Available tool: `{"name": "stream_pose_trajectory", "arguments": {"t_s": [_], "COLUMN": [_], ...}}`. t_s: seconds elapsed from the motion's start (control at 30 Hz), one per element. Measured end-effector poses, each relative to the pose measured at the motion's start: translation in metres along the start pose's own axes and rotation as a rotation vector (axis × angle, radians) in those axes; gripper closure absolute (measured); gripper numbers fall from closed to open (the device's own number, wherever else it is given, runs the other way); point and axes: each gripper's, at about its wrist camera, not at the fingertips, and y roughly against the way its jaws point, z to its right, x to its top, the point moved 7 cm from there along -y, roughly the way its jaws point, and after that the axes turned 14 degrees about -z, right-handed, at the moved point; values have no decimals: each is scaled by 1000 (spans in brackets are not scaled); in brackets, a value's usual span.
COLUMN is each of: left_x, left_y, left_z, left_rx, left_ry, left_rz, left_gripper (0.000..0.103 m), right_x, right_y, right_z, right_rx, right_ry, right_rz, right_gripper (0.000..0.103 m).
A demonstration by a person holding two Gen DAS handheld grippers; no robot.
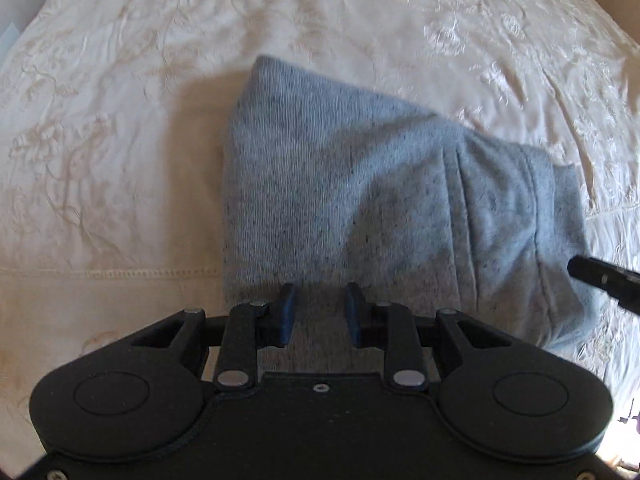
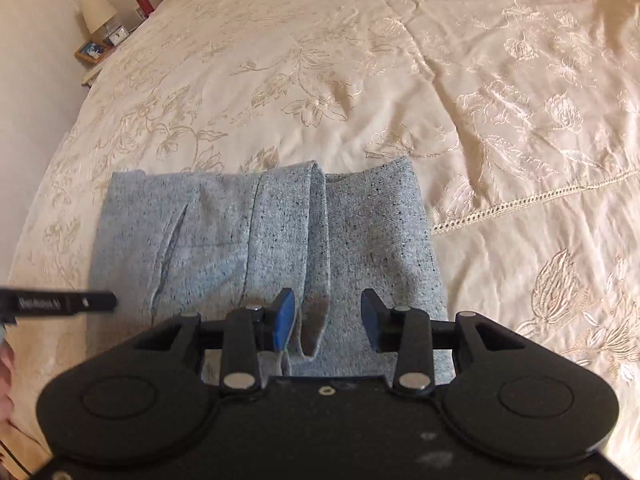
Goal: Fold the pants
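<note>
In the left wrist view, the folded heathered blue-grey knit pants lie at frame centre on the cream embroidered bedspread, just ahead of the left gripper, whose blue-padded jaws stand apart over the cloth, grasping nothing. In the right wrist view, the right gripper is likewise released, a raised fold of the pants standing between its jaws. Only this view shows a bedside table at upper left bearing a small lamp.

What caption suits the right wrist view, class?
Open right gripper poised over folded grey pants on an embroidered cream bedspread.
</note>
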Motion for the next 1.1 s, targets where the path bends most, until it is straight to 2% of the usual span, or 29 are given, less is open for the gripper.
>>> {"name": "stream_pose_trajectory", "arguments": {"t_s": [0.1,0.2,0.37,0.53,0.57,0.63,0.7,0.87,0.97,1.1], "left_x": [-4,-1,-9,-27,-30,-34,-35,-28,-25,-19], "left_y": [-18,-18,5,29,32,37,42,51,58,61], "left_z": [3,7,0,-26,-30,-37,-42,-42,-35,-18], "left_rx": [37,45,18,48,52,63,78,81,76,72], "left_ry": [-27,-10,18,111,120,127,131,152,151,122], "left_rz": [-8,-16,44,85,81,81,88,98,118,136], "left_gripper": [67,68,68,68,68,68,68,68,68,67], "right_x": [11,17,21,22,22,21,19,21,22,22], "right_y": [-14,-31,-47,-54,-54,-53,-46,-6,25,40], "right_z": [-5,-5,7,6,4,-5,-12,-31,-33,-21], "right_rx": [53,30,109,176,182,193,195,138,141,38], "right_ry": [-8,-6,-106,-96,-83,-48,-31,103,130,170], "right_rz": [-23,-65,-98,-118,-115,-112,-105,-14,26,66], "right_gripper": [61,59,55,54,55,77,94,96,96,96]}}
